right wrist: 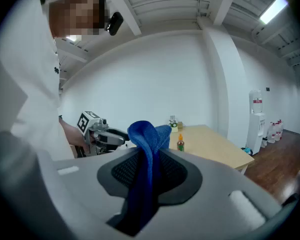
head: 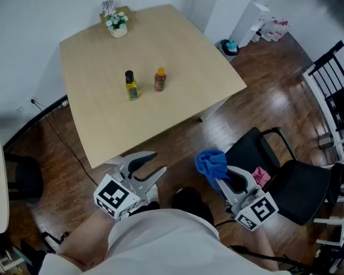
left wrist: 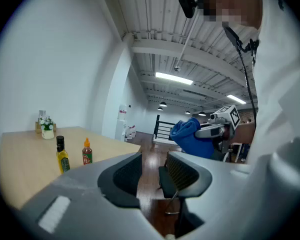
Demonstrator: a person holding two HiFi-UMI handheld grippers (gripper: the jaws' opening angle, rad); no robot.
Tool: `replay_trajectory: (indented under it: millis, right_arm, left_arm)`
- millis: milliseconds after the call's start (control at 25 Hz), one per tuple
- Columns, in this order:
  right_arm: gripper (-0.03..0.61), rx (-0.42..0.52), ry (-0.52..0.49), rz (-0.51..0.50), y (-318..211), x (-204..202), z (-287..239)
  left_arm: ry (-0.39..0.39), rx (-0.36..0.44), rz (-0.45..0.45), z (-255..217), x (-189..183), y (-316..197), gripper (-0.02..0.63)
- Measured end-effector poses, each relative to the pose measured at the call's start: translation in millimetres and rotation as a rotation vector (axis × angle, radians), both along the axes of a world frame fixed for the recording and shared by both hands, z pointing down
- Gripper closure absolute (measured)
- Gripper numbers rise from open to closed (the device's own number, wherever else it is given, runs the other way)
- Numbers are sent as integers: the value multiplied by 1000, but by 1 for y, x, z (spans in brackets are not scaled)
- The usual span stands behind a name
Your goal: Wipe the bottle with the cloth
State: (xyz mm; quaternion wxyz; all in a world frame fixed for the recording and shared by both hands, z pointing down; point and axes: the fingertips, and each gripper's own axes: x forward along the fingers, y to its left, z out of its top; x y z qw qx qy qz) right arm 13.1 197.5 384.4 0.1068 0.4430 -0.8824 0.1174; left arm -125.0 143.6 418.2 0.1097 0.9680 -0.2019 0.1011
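Two bottles stand mid-table on the light wooden table [head: 178, 44]: a yellow oil bottle [head: 131, 86] [left wrist: 62, 155] with a black cap, and a red sauce bottle [head: 159, 79] [left wrist: 87, 152] [right wrist: 180, 143] with an orange cap. Both grippers hover off the table's near edge, over the floor. My right gripper [head: 219, 176] [right wrist: 147, 171] is shut on a blue cloth [head: 211, 162] [right wrist: 144, 144] [left wrist: 190, 136], which bunches above the jaws. My left gripper [head: 151, 165] [left wrist: 152, 176] is open with nothing between its jaws.
A small white flower pot [head: 117, 26] [left wrist: 47, 129] sits at the table's far corner. A black office chair [head: 286, 182] with something pink [head: 261, 176] on it stands at my right. A water dispenser [head: 258, 10] and a black rack [head: 338, 96] are farther right.
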Motion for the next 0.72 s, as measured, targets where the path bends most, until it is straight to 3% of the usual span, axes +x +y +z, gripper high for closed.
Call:
replay_trajectory:
  millis: [240, 720]
  right_arm:
    - [483, -2, -14, -73, -66, 17, 11]
    - [483, 31, -42, -334, -242, 85, -6]
  left_arm:
    - [-4, -4, -66, 11, 18, -60, 443]
    - [-112, 5, -410, 28, 63, -228, 437]
